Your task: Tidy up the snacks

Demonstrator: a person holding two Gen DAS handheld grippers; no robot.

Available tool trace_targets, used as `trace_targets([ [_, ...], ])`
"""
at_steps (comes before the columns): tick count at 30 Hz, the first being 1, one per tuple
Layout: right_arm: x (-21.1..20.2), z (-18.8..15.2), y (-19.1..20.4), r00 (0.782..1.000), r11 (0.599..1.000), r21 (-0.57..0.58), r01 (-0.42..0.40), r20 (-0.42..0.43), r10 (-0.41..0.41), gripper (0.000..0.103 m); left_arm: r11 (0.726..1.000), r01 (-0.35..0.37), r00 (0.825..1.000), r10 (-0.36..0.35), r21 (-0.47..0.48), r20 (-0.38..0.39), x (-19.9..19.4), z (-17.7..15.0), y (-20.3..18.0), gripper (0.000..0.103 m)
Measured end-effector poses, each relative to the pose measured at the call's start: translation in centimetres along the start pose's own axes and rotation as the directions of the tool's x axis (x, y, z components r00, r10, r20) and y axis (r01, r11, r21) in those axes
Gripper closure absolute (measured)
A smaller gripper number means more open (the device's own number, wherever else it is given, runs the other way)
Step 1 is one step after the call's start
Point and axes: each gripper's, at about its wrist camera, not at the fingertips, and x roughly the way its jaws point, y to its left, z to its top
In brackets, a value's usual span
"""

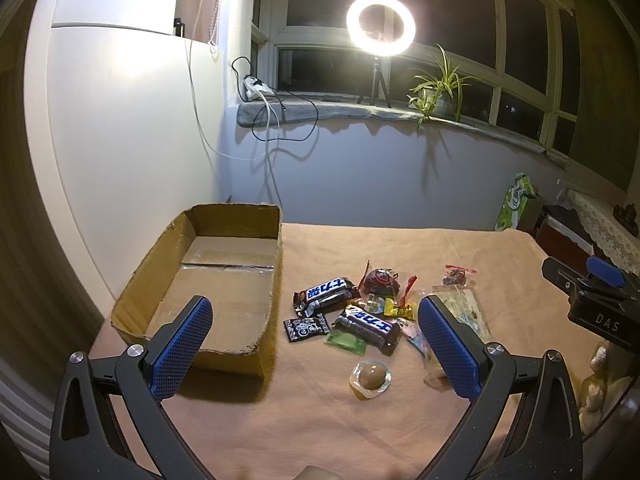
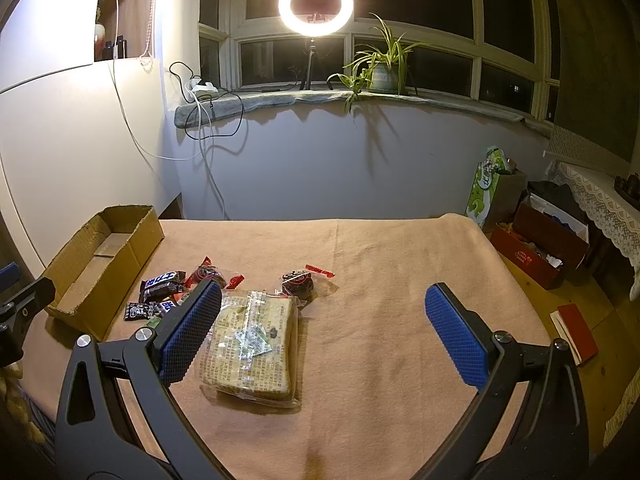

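Observation:
An empty cardboard box (image 1: 224, 276) (image 2: 100, 256) sits at the table's left. Right of it lies a pile of snacks: two dark chocolate bars (image 1: 326, 295) (image 1: 370, 324), a small black packet (image 1: 306, 328), a green candy (image 1: 346, 339), a round jelly cup (image 1: 370, 376) and red-wrapped sweets (image 1: 380, 280). A large clear-wrapped biscuit pack (image 2: 252, 344) lies nearer the right gripper. My left gripper (image 1: 314, 344) hangs open above the pile's near edge. My right gripper (image 2: 324, 332) is open too, its left finger (image 2: 192, 332) over the biscuit pack's left edge. Nothing is held.
A peach cloth (image 2: 380, 280) covers the table. A ring light (image 1: 380, 26) and a potted plant (image 1: 438, 92) stand on the windowsill behind. Boxes and a green bag (image 2: 490, 192) sit on the floor to the right. The right gripper's body (image 1: 596, 300) shows at the left wrist view's right edge.

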Motion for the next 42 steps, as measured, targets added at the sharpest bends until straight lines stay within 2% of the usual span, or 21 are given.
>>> trace_targets([
  [20,1.4,-0.2,0.0,1.000,1.000,-0.004,-0.006,-0.029,0.006,0.000,0.999,0.037,0.998,-0.037,0.000,-0.042,1.2,0.0,-0.4,0.001],
  [24,2.0,-0.2,-0.1,0.999,1.000,-0.017,-0.009,-0.047,0.008,0.000,0.998,0.063,0.996,-0.063,0.004,-0.067,2.0,-0.2,-0.8,0.001],
  [31,3.5,-0.5,-0.7,0.990,0.995,-0.022,-0.093,-0.107,0.090,0.000,0.990,0.143,0.980,-0.144,-0.013,-0.136,3.9,-0.9,-1.5,0.001],
  [36,5.5,-0.8,-1.6,0.958,0.977,0.022,-0.210,-0.196,0.210,0.000,0.976,0.214,0.956,-0.215,-0.030,-0.199,5.4,-1.7,-2.6,0.001],
  [38,6.5,-1.1,-1.8,0.939,0.967,0.039,-0.250,-0.235,0.252,0.000,0.972,0.234,0.947,-0.235,-0.032,-0.219,6.0,-1.9,-3.0,0.005],
  [42,8.4,-1.9,-2.0,0.892,0.942,0.088,-0.325,-0.303,0.336,0.000,0.957,0.286,0.918,-0.290,-0.054,-0.270,7.5,-2.3,-4.0,0.010],
])
